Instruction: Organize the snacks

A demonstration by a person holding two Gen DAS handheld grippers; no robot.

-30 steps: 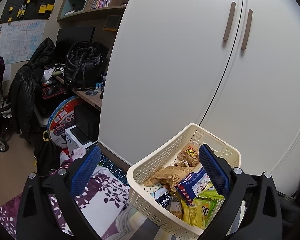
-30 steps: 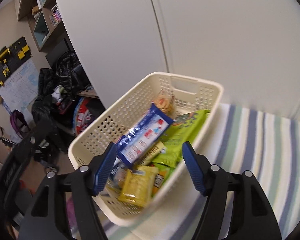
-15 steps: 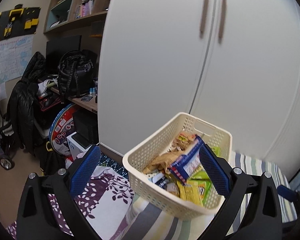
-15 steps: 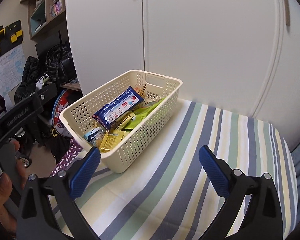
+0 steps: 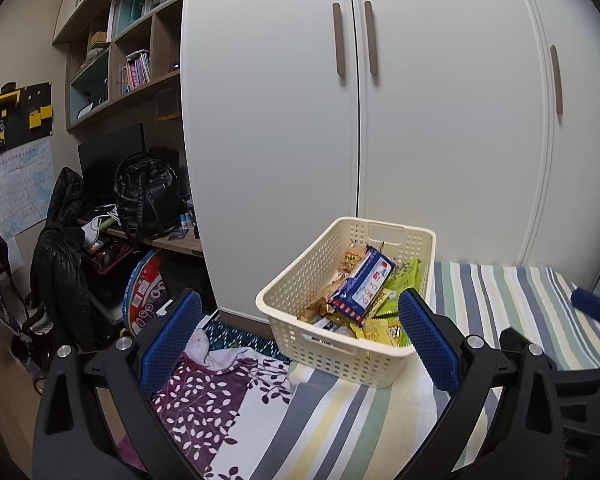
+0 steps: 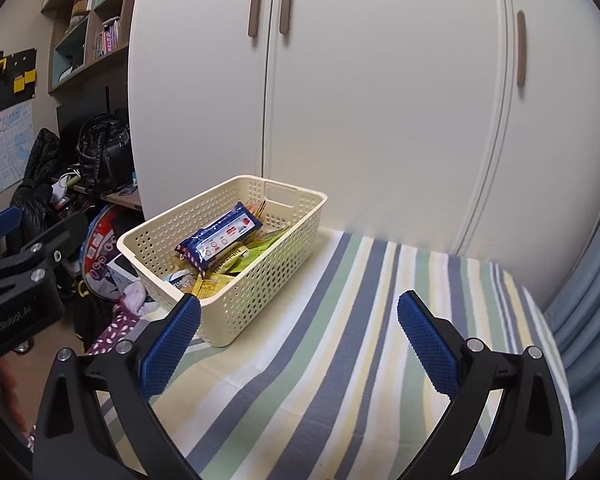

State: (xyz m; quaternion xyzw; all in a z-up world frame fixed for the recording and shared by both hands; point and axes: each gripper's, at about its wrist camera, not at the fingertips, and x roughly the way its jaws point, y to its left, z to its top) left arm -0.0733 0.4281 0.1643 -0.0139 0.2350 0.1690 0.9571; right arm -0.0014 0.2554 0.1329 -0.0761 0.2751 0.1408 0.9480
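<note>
Behind everything we see a tall white wardrobe point(image 5: 380, 120) with brown handles, and to its left a set of shelves point(image 5: 128, 60) above a cluttered desk that carries a black backpack point(image 5: 148, 200). Below that we find the striped bedcover point(image 6: 360, 340), in bands of blue, green, yellow and white, and at its left edge a purple leaf-print cloth point(image 5: 208, 400).

On the striped bedcover, near its left corner and close to the wardrobe, we see the cream perforated basket point(image 6: 260, 280). It holds the snacks: a blue packet point(image 6: 220, 242) lies tilted on top, green packets point(image 5: 406, 278) lie beneath it toward the right wall, and yellow packets point(image 5: 374, 332) sit at the near end.

Our left gripper point(image 5: 300, 340) hangs just short of the basket's near end, its blue pads spread wide with nothing between them; the basket sits ahead, mostly toward the right finger. Our right gripper point(image 6: 298, 340) is likewise wide open and empty, over bare striped cloth, with the basket ahead and to the left, its near corner just beside the left fingertip.
</note>
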